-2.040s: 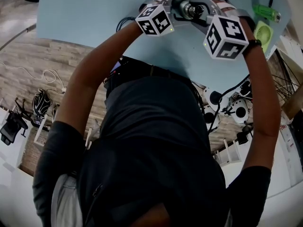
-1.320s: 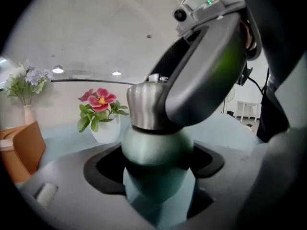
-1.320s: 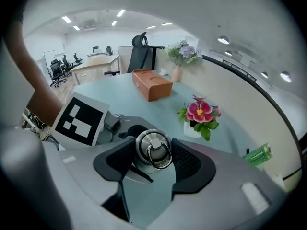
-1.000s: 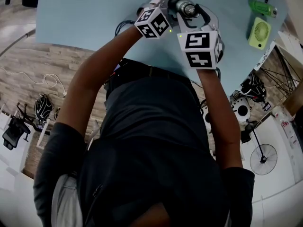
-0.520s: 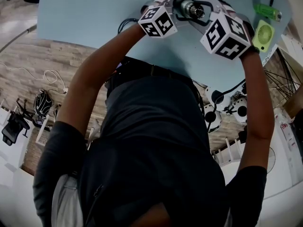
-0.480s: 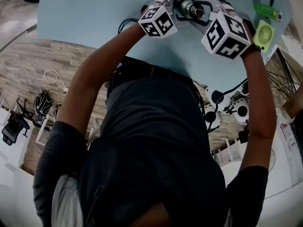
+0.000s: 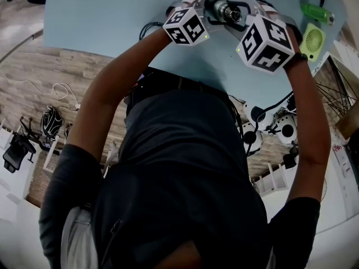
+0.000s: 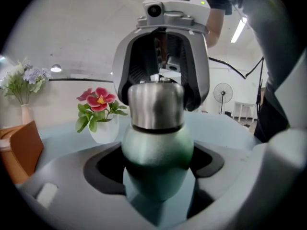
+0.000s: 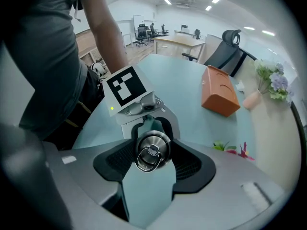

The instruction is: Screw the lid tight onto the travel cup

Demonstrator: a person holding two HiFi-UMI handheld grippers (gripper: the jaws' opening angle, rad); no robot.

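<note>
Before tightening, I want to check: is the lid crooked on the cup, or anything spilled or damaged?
Nothing stands out. The round steel lid sits straight on the green metal travel cup, seam level. The right gripper holds the lid, the left gripper the cup. No spill or dent shows.

The travel cup (image 8: 156,150) is held over the table (image 7: 112,15), between two grippers set facing each other. Its body is clasped in the left gripper (image 7: 208,7) and its lid (image 9: 152,152) in the right gripper (image 7: 240,13). A potted flower (image 8: 100,114) stands behind the cup to the left, and a vase (image 8: 25,111) and a box (image 8: 17,152) are placed farther left. A fan (image 7: 312,41) appears to lie near the table's right edge.
</note>
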